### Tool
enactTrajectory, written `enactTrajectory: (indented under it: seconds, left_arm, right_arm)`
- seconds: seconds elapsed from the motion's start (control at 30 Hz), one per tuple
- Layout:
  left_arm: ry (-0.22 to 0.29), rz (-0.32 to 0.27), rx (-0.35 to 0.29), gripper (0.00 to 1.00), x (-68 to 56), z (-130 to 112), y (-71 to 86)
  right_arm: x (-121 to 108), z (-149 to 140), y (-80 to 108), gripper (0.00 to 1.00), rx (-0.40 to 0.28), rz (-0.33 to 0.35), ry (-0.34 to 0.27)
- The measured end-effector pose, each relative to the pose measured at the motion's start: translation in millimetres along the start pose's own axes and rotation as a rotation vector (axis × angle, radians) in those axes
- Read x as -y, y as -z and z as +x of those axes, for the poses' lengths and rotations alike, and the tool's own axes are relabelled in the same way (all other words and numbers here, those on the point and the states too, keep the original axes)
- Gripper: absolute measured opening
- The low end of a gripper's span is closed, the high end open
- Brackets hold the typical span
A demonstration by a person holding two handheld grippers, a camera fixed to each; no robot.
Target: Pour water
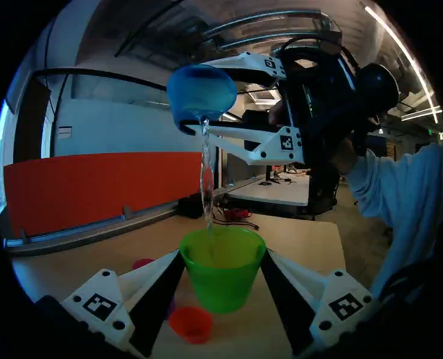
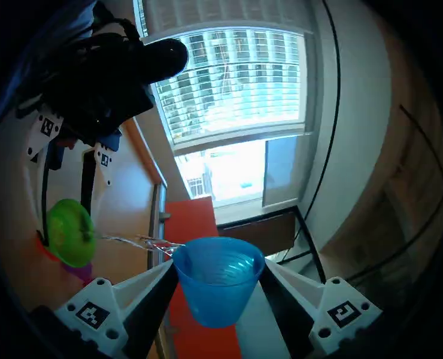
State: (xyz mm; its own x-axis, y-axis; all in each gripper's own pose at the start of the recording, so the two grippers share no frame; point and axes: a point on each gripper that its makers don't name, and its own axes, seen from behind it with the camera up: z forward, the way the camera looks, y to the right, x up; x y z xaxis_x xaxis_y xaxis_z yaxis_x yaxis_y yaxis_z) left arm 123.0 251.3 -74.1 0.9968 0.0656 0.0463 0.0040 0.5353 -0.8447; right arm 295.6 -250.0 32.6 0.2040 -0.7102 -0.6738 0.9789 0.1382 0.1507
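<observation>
between the fingers of the left hand-held gripper (image 1: 221, 254), clenched on the green cup (image 1: 222, 281), water (image 1: 206, 179) lands from the tilted blue cup (image 2: 218, 290) grasped above by the right hand-held gripper (image 2: 220, 263), so tilt gently and aim the stream mid-mouth.

The right gripper (image 2: 218, 269) is clamping a blue cup (image 2: 218, 296), and water (image 2: 132, 242) is streaming from its rim into a green cup (image 2: 70, 232).

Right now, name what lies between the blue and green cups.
A stream of water, falling from the blue cup into the green cup, seen in the left gripper view.
</observation>
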Motion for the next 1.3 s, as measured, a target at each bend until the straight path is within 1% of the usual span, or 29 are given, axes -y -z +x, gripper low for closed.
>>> enactTrajectory:
  seconds: [0.67, 1.07, 1.3]
  left_arm:
    - [-0.003, -0.003, 0.002, 0.87, -1.8, -0.6, -4.0]
    - [-0.006, 0.006, 0.002, 0.87, 3.3, 0.7, -6.3]
    - [-0.006, 0.008, 0.002, 0.87, 5.9, 2.3, -7.0]
  right_arm:
    - [-8.1, 6.4, -1.4, 0.91, -0.002, -0.014, 0.105]
    - [-10.6, 9.5, -4.6, 0.90, -0.008, -0.017, 0.166]
    - [-11.2, 13.4, -4.3, 0.91, -0.010, -0.023, 0.223]
